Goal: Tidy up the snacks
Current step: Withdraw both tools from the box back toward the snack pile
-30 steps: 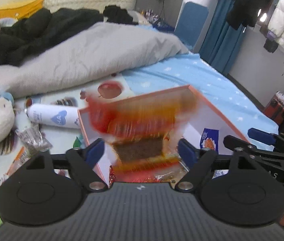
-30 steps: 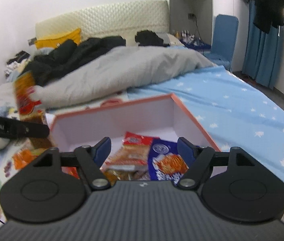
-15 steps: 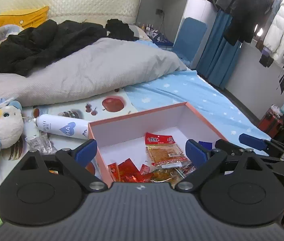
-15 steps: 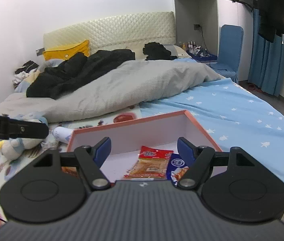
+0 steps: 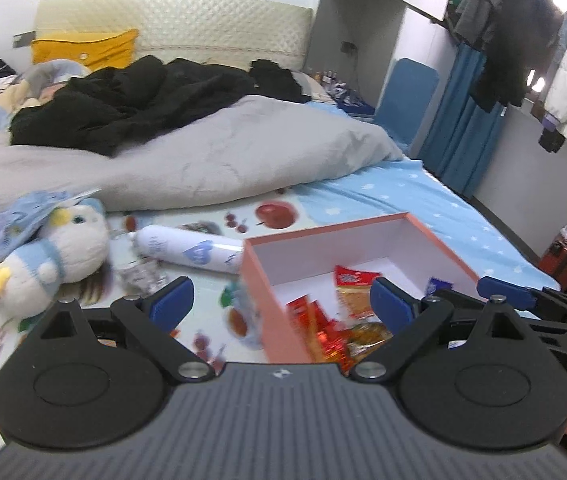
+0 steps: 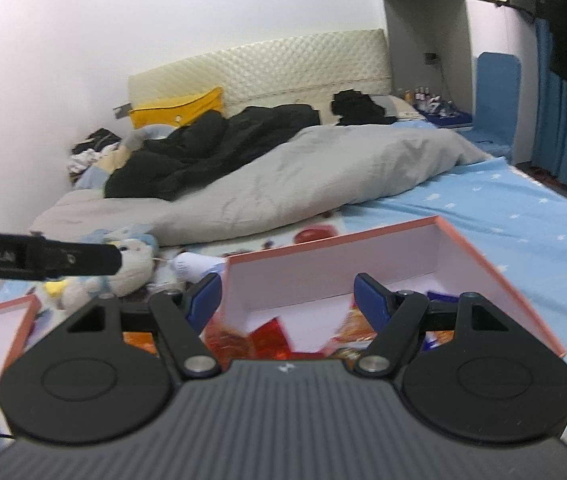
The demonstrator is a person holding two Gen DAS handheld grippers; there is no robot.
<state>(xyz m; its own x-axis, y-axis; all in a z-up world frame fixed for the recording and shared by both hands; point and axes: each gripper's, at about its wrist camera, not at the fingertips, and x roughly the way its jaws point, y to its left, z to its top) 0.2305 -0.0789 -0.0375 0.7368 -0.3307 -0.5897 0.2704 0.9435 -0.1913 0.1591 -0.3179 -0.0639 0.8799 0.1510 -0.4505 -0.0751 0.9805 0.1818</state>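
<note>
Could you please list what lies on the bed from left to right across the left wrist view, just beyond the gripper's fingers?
Plush penguin → crumpled clear wrapper → white bottle with a blue heart → orange box holding snack packets.

Left gripper (image 5: 281, 302): black plastic frame, two round black discs at the base corners, ribbed dark grey housing with a tiny white logo between them. Angled black link arms, one silver screw head at each lower pivot, smaller screws higher up. Fingers (image 5: 173, 300) carry blue pads. Right gripper (image 6: 287, 298): same build, black discs, grey ribbed body, silver screws, blue pads on its fingers (image 6: 367, 294). In the right wrist view a black bar of the left gripper shows faint white lettering, too blurred to read.
</note>
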